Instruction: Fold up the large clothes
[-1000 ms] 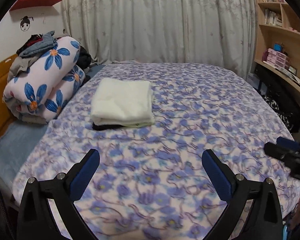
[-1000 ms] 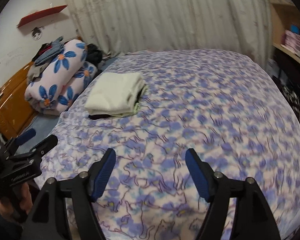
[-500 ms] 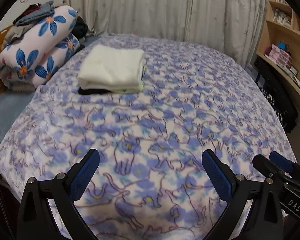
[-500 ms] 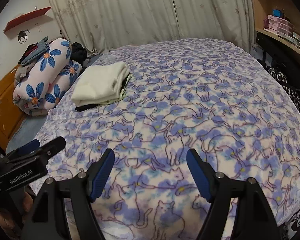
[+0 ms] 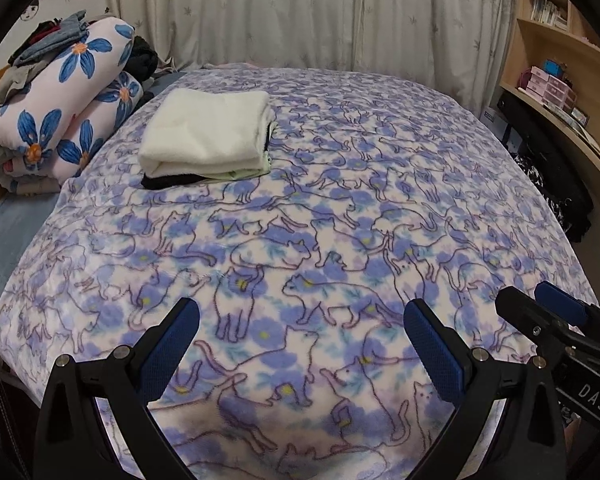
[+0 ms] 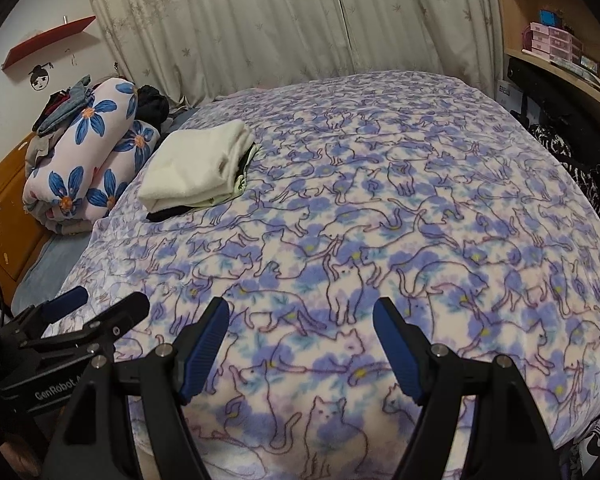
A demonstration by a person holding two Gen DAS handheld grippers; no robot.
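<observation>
Tools both spread wide, nothing between pads — left tool point(image 5: 300, 340), right tool point(image 6: 300, 344) above cat-print blanket point(image 5: 340, 208); folded cream garment point(image 5: 206, 132) lies far left on bed.

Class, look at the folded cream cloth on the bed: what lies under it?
Under the cream cloth a pale green layer and a black one peek out at the edges. What they are stays covered.
</observation>
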